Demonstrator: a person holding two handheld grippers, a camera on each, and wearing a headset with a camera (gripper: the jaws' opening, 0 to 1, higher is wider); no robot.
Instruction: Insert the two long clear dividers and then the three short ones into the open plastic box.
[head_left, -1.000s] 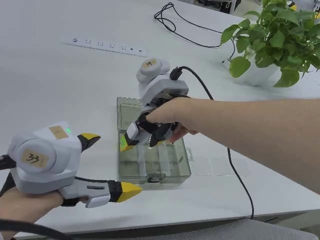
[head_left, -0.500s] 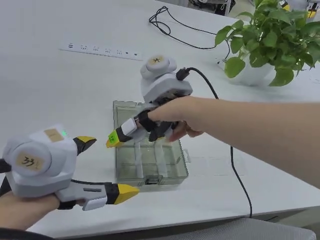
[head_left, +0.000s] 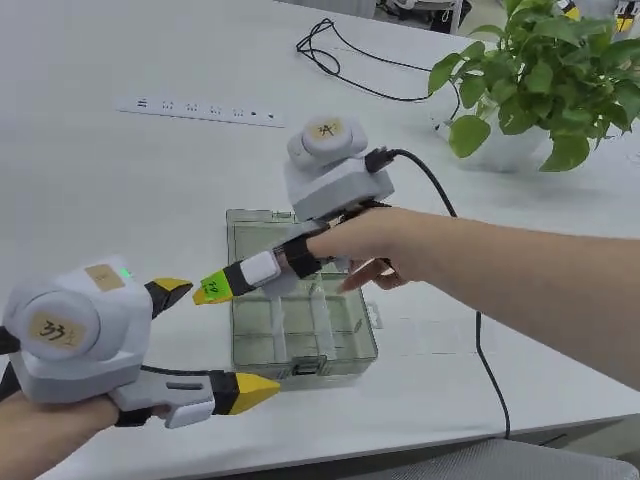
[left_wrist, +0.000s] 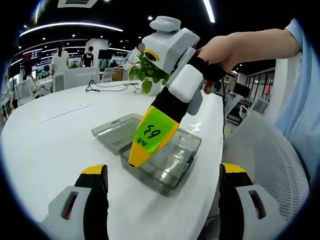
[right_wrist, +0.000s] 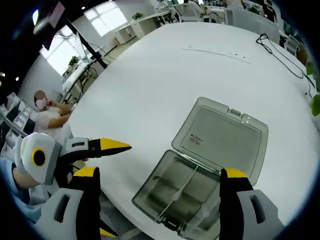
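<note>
The clear plastic box (head_left: 300, 345) lies open on the white table, its lid (head_left: 255, 230) flat behind it. Two long clear dividers (head_left: 322, 320) stand side by side inside it. Faint clear short dividers (head_left: 430, 335) lie flat on the table right of the box. My right gripper (head_left: 275, 278) hovers over the box, open and holding nothing, its green-labelled finger (left_wrist: 152, 132) pointing left. In the right gripper view the box (right_wrist: 185, 195) lies below between the jaws. My left gripper (head_left: 212, 340) is open and holding nothing, just left of the box's front corner.
A white power strip (head_left: 200, 110) lies at the back left. A loose black cable (head_left: 340, 60) and a potted plant (head_left: 540, 70) are at the back right. The right gripper's cable (head_left: 480, 340) runs past the short dividers to the table's front edge.
My right gripper has risen out of the box and its green-labelled finger has swung out to the left. The left gripper has stayed about where it was.
</note>
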